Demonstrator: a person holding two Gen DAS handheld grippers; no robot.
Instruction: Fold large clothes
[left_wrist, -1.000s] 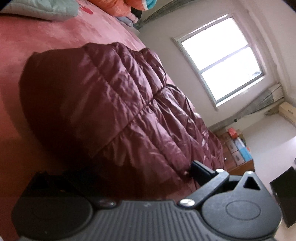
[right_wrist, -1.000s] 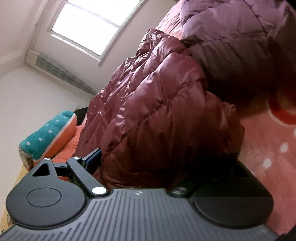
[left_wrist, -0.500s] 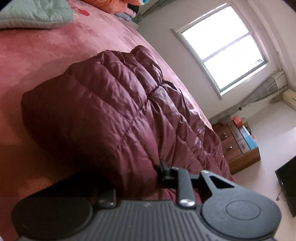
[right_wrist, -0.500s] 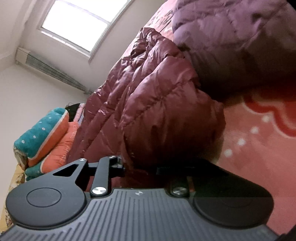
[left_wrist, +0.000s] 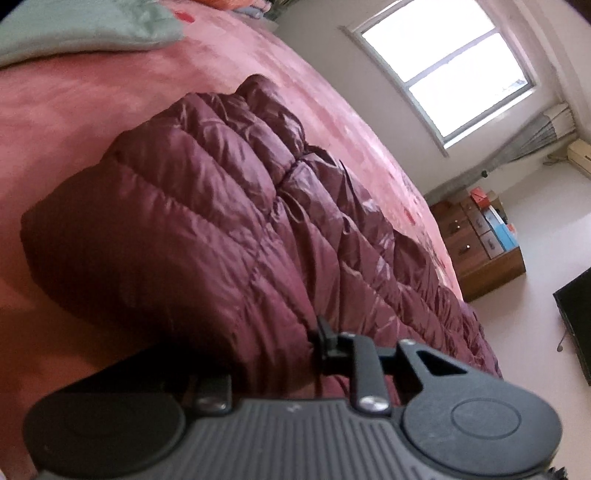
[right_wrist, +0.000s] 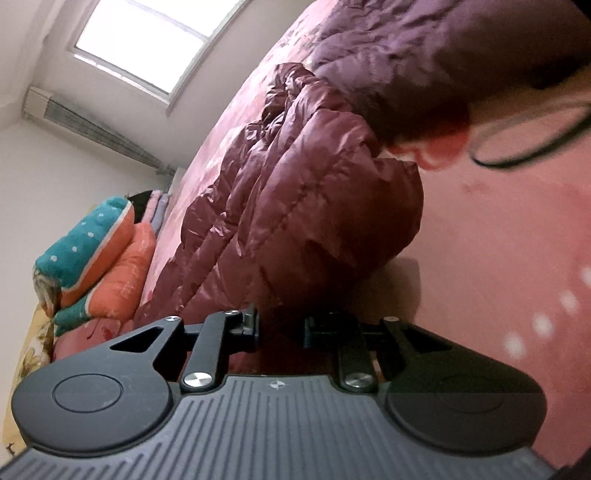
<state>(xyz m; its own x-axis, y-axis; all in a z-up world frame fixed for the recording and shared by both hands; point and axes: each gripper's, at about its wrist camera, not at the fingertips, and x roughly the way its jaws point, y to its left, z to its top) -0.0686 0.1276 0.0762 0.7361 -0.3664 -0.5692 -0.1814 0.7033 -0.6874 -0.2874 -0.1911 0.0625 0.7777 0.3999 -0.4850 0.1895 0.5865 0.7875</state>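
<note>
A dark maroon quilted down jacket (left_wrist: 221, 221) lies bunched on the pink bed cover (left_wrist: 74, 92). My left gripper (left_wrist: 273, 354) is shut on its near edge; the fabric drapes over the left finger and hides it, and only the right fingertip (left_wrist: 325, 339) shows. In the right wrist view the same jacket (right_wrist: 314, 203) rises in a shiny fold. My right gripper (right_wrist: 280, 326) is closing on the jacket's edge, with the fabric pinched between its pads.
A purple quilted garment (right_wrist: 406, 55) lies beyond the jacket, with a black cord (right_wrist: 535, 147) beside it. A green blanket (left_wrist: 85, 29) and stacked teal-orange bedding (right_wrist: 96, 240) sit at the bed's far ends. A wooden dresser (left_wrist: 480, 251) and black screen (left_wrist: 576, 314) stand off the bed.
Both grippers went from wide open to shut on the jacket's near edge. Both have pulled back and up, and the jacket now looks smaller and more drawn out.
</note>
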